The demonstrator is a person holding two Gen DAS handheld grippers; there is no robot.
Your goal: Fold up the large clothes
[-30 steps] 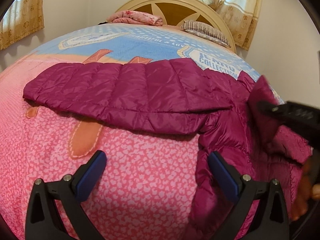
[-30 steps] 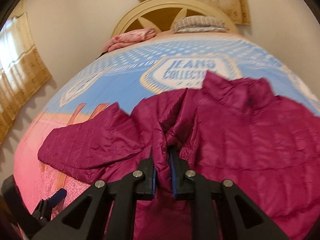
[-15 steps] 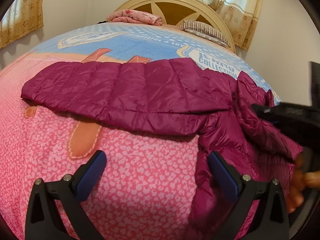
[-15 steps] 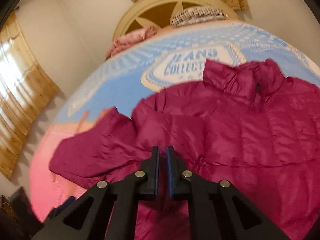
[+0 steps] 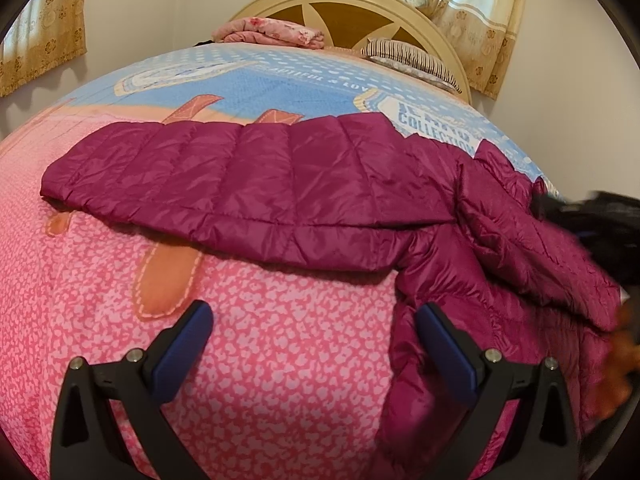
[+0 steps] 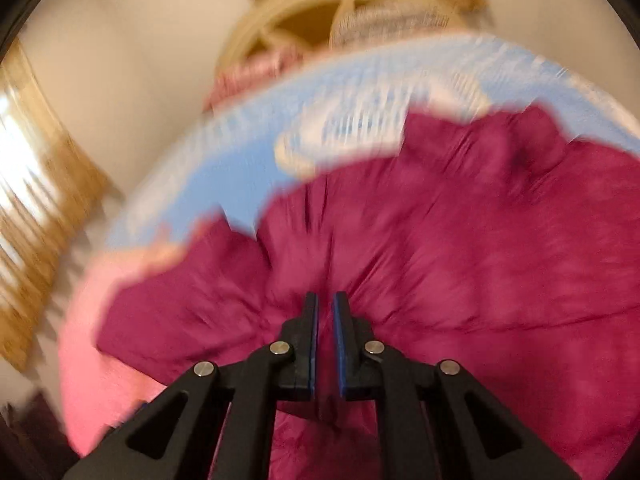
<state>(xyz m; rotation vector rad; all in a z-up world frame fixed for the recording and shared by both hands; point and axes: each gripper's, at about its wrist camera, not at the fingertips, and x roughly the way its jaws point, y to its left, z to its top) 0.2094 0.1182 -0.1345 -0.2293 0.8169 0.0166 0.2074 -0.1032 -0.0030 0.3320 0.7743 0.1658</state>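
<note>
Since a sec ago the right gripper (image 6: pixel 325 304) has let go of the jacket fold it was pinching; its jaws now stand nearly together w/ only a thin slit and no fabric between them. Its view has also rolled and blurred, and in the left wrist view the lifted flap on the jacket's right side has dropped flatter. Left view itself hasn't shifted.

Near: left gripper (image 5: pixel 314 326) hangs over the pink patterned bedspread (image 5: pixel 280 360), jaws spread wide, nothing in them. Its right-hand pad (image 5: pixel 444 354) sits just beside the jacket's lower edge, but contact can't be told.

Mid: maroon quilted jacket (image 5: pixel 280 196) lies on the bed, one sleeve stretched out flat toward the left, body bunched in folds at the right. Right gripper shows there as a dark blur at frame edge, and a hand (image 5: pixel 618 364) blurred below it. From the right wrist view the jacket (image 6: pixel 460 280) fills the lower frame, collar at the far side.

Far: blue part of the spread w/ "COLLECTION" lettering, then a folded pink blanket (image 5: pixel 272 34) and striped pillow (image 5: pixel 412 60) against the cream headboard (image 5: pixel 352 4). Gold curtains (image 5: pixel 472 8) beyond.
</note>
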